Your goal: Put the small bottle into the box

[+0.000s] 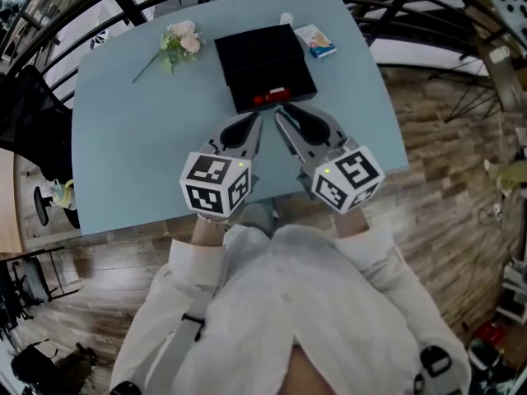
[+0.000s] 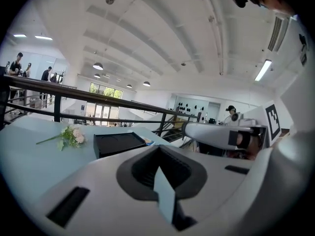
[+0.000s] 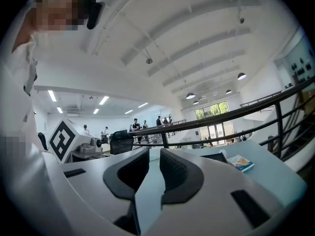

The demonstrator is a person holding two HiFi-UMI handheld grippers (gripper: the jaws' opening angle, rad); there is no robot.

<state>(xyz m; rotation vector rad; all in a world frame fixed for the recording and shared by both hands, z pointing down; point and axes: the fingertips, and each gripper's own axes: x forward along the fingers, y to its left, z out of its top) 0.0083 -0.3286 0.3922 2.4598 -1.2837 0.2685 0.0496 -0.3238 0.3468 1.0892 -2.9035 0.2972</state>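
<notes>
One small bottle [image 1: 272, 97], red, seems to lie on its side inside the one black box [image 1: 262, 52], at the box's 6 o'clock edge. It is tiny and the box interior is dark, so shape and label are hard to make out. Neither gripper view shows it, since the box wall hides the inside.

One flower sprig [image 1: 179, 43] lies at the box's 10 o'clock and one blue-white packet [image 1: 316, 41] at its 2 o'clock, both apart from it. One white item [image 1: 286, 19] at 12 o'clock is mostly hidden behind the box.

All of this sits on the light blue table [image 1: 132, 138].

There are two grippers at the box's 6 o'clock, neither touching it. The left gripper [image 1: 257, 121] has its jaws closed together and is empty. The right gripper [image 1: 279, 114] has a narrow gap between its jaws, with nothing between them.
</notes>
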